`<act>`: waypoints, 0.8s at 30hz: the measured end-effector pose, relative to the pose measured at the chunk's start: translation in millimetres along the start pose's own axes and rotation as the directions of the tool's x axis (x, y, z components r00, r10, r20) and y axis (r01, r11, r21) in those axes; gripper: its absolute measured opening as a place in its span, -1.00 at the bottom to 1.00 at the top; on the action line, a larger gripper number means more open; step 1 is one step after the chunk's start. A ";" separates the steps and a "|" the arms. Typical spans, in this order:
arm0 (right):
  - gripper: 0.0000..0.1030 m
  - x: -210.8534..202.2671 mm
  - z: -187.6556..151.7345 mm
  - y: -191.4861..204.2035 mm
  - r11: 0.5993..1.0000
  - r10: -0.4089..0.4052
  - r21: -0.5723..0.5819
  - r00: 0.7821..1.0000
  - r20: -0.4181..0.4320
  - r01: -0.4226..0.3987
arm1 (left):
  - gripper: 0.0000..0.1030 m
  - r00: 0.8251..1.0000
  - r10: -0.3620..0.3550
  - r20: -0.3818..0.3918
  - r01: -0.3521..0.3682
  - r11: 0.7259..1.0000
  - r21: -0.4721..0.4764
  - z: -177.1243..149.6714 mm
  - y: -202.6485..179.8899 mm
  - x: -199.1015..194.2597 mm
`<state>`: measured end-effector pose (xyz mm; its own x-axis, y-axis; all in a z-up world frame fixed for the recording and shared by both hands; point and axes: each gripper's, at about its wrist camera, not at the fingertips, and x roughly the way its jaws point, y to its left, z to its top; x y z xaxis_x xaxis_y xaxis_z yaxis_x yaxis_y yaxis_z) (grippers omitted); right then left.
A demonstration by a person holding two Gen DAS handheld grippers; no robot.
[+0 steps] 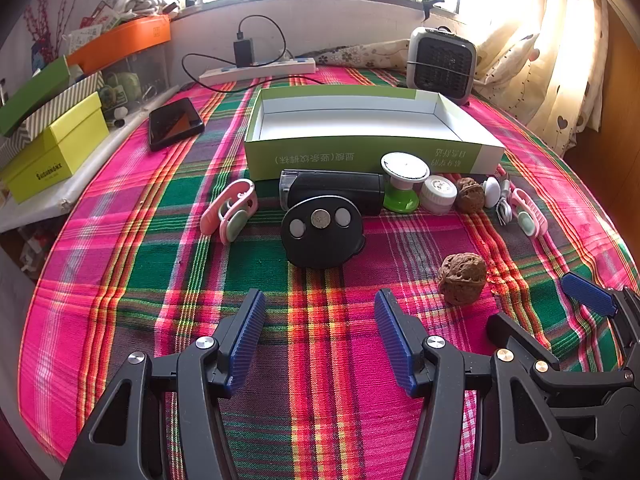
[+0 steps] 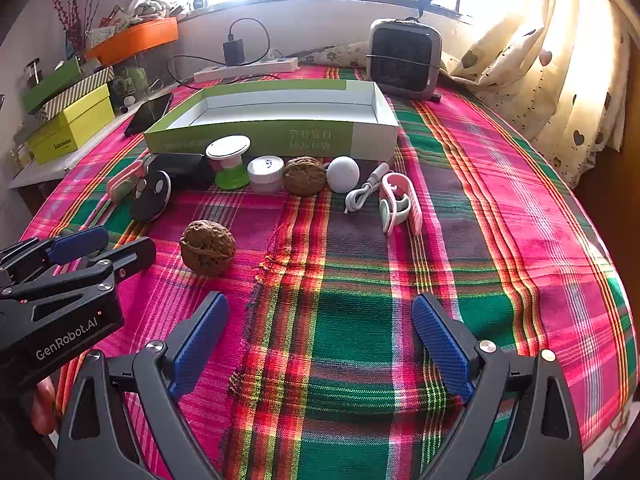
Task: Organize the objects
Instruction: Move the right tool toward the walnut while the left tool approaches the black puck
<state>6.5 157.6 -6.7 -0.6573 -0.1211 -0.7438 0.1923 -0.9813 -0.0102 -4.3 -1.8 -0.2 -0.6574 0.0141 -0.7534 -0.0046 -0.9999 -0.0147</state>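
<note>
An open green-and-white box (image 1: 360, 152) (image 2: 280, 136) stands empty on the plaid cloth. In front of it lie a pink clip (image 1: 230, 210), a black oval remote (image 1: 320, 236) (image 2: 151, 195), a black case (image 1: 332, 192), a green-and-white stand (image 1: 402, 184) (image 2: 229, 162), a white jar (image 1: 439, 194) (image 2: 265, 174), a walnut (image 1: 470, 195) (image 2: 305, 176), a white ball with cable (image 2: 343, 174) and a second pink clip (image 2: 398, 204). Another walnut (image 1: 463, 278) (image 2: 207, 247) lies nearer. My left gripper (image 1: 320, 338) and right gripper (image 2: 320, 344) are open and empty, above the cloth.
A black phone (image 1: 174, 122) lies left of the box. A power strip with charger (image 1: 258, 70) and a small heater (image 1: 442, 64) stand at the back. Stacked boxes (image 1: 54, 160) sit on a shelf at the left. Curtains hang at the right.
</note>
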 end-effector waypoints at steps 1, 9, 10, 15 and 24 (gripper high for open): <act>0.81 0.1 0.0 -0.1 1.000 0.000 0.000 1.000 0.000 0.000 | 0.08 1.000 0.000 0.000 0.000 1.000 0.000 -0.2 0.0 -0.1; 0.81 0.0 -0.5 0.8 1.000 0.000 0.000 1.000 0.001 0.000 | 0.08 1.000 0.001 0.001 -0.001 1.000 0.001 -0.2 0.1 0.0; 0.81 -0.1 -0.7 1.0 1.000 0.000 0.000 1.000 0.001 0.000 | 0.08 1.000 0.001 0.002 -0.001 1.000 0.002 -0.2 0.1 -0.1; 0.81 0.0 -0.6 0.7 1.000 0.002 -0.003 1.000 -0.002 -0.002 | 0.08 1.000 -0.018 -0.002 0.018 1.000 0.015 3.0 1.2 0.7; 0.81 2.5 7.4 11.6 0.990 0.116 -0.076 0.993 -0.008 -0.116 | 0.08 0.990 -0.137 -0.028 0.139 0.989 0.057 3.3 19.9 -3.6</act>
<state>1.7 144.8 -3.7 -0.6251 -0.2329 -0.7450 0.3221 -0.9464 0.0256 -4.5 -21.8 4.4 -0.6293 0.1514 -0.7623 -0.1387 -0.9870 -0.0815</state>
